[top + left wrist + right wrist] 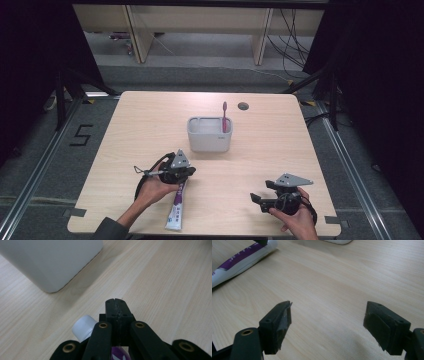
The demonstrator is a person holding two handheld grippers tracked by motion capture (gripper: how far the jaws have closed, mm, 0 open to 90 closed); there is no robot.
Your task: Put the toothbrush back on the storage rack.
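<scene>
A purple-and-white toothpaste tube [177,211] lies on the wooden table [280,145] near its front edge, white cap [83,327] pointing toward the holder. My left gripper [190,172] rests right over the tube's cap end. Its jaws are pressed shut [115,303] with nothing visible between the tips; the tube lies beneath them. A pale grey holder [210,142] stands in the middle of the table with a pink toothbrush [224,117] upright in it. My right gripper [261,191] is at the front right, open [327,315] over bare wood, with the tube [242,257] off to its far left.
A round cable hole [243,106] sits near the table's far edge. The holder's corner [50,262] is close ahead of the left gripper. Dark curtains flank the table, and shelving and cables lie on the floor behind it.
</scene>
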